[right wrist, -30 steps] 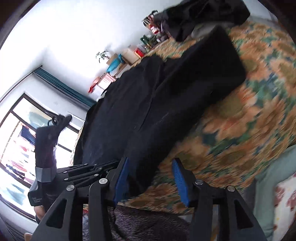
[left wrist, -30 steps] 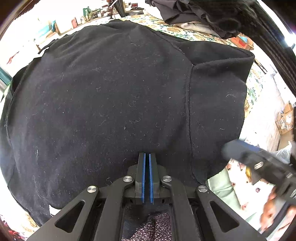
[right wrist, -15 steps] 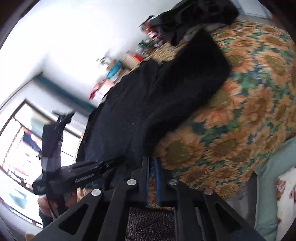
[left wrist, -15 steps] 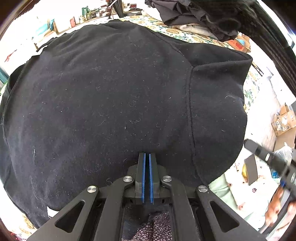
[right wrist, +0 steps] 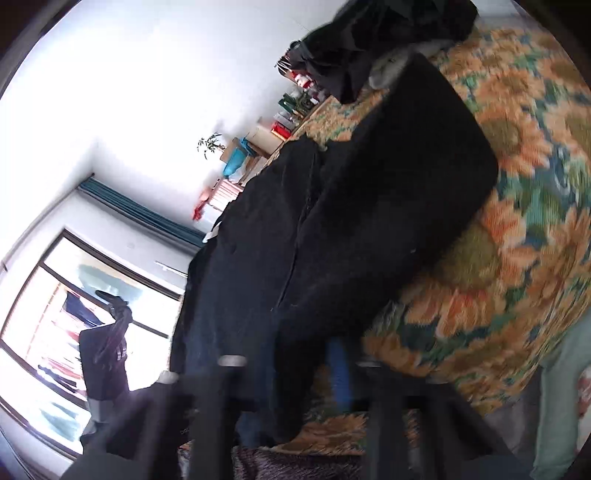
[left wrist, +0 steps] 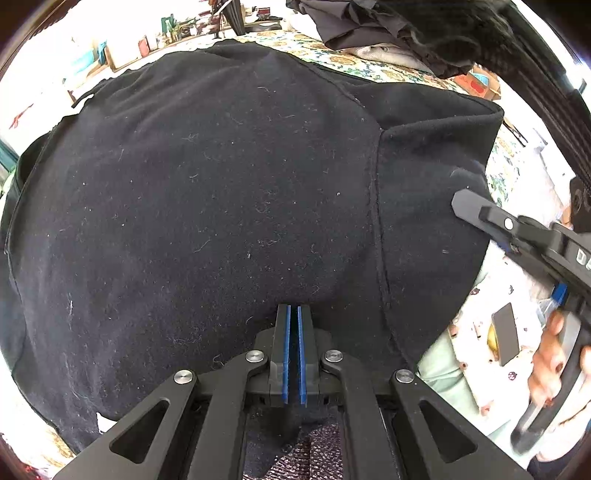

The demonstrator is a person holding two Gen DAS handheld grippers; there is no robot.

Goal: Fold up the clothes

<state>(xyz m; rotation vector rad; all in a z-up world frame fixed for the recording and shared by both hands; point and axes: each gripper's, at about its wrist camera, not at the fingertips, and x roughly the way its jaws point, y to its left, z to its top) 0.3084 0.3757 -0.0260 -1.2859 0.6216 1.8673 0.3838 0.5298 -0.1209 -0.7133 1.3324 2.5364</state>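
Note:
A black T-shirt [left wrist: 221,206] lies spread on the sunflower-print bedspread [right wrist: 524,206]; it also shows in the right wrist view [right wrist: 369,221]. My left gripper [left wrist: 293,314] is shut on the shirt's near hem. My right gripper [right wrist: 303,354] is blurred by motion; its jaws stand apart around the shirt's near edge, with one blue pad [right wrist: 340,373] showing. In the left wrist view the right gripper [left wrist: 480,214] reaches over the sleeve [left wrist: 432,177] from the right, held by a hand.
A pile of dark clothes [left wrist: 406,29] lies at the far end of the bed, also visible in the right wrist view [right wrist: 369,40]. Shelves with small items [right wrist: 266,144] stand by the wall. A window [right wrist: 55,332] is at left.
My right gripper closed half a second ago and has opened again; it has moved back in over the sleeve edge. The left gripper keeps its hold on the hem.

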